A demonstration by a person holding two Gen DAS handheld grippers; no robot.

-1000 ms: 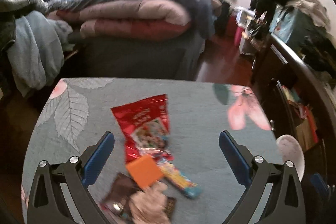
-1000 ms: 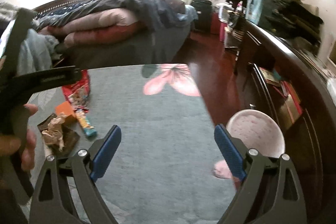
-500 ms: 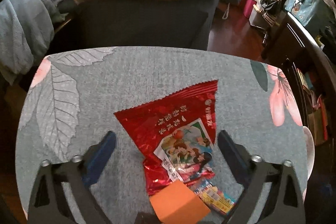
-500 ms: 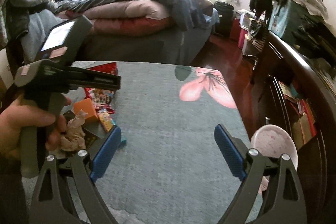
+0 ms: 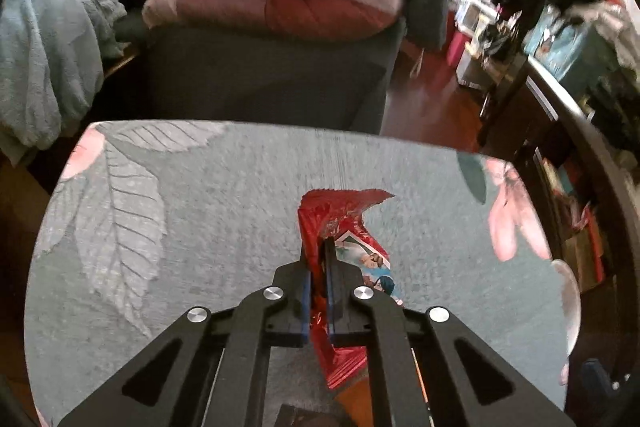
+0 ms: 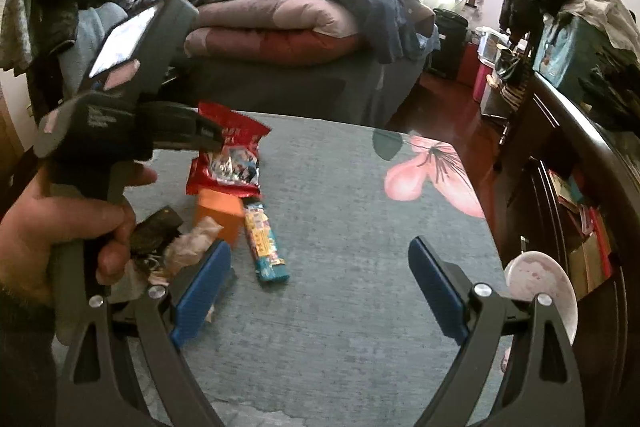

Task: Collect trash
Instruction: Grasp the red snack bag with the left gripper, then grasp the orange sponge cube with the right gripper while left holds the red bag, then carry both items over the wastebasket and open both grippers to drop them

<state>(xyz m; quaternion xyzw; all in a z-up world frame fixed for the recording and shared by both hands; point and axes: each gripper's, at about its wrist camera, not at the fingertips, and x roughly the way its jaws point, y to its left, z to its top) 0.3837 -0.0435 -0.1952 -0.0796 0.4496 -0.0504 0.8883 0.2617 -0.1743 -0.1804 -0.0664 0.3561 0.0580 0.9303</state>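
Table [image 6: 340, 307] under both of your tools, trash pile at your left. Half a second ago your left gripper [image 5: 319, 263] was spread over the red snack bag [image 5: 340, 223]; now it's clamped on it, bag pinched between the pads, so first piece is secured. Right gripper [image 6: 320, 287] spread wide, holding nothing. Orange card [image 6: 218, 211] and candy wrapper [image 6: 266, 247] just below the bag, not yet collected.

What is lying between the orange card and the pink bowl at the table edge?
In the right wrist view, only the colourful snack stick lies there, right beside the orange card. Beyond it the grey tablecloth is bare up to the pink bowl.
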